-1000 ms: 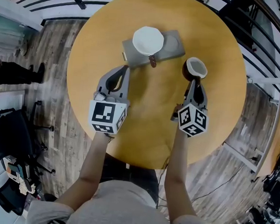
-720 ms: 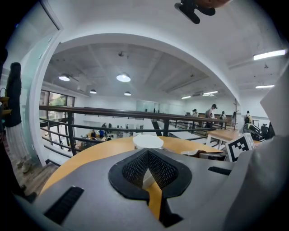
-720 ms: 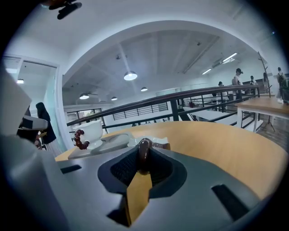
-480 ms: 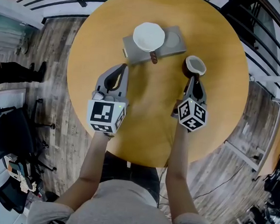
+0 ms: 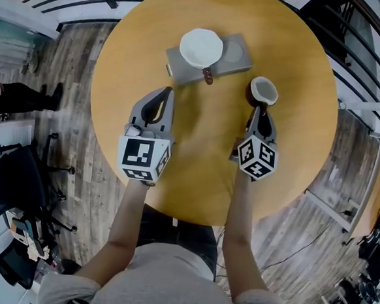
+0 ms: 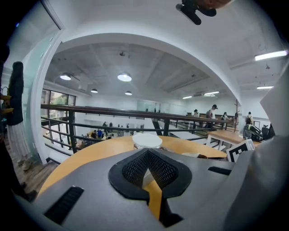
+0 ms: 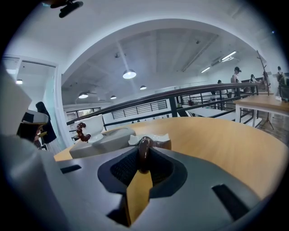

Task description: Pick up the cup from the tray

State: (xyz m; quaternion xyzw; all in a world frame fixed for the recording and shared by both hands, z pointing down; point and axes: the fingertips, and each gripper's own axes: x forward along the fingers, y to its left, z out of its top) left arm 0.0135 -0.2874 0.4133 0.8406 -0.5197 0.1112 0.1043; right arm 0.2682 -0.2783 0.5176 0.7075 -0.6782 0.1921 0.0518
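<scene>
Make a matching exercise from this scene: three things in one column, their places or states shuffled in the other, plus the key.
Things:
1. white cup
2. brown cup
3. left gripper

Places or states:
A. shut, nothing in it
B. stands on the grey tray
C. handle clamped in the right gripper

Pairs: 1-B, 2-C, 3-A.

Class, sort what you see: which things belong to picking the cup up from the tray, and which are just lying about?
In the job: brown cup with white inside, its handle clamped in the right gripper; grey rectangular tray.
Lying about: white cup with brown handle, on the tray; shut, empty left gripper.
</scene>
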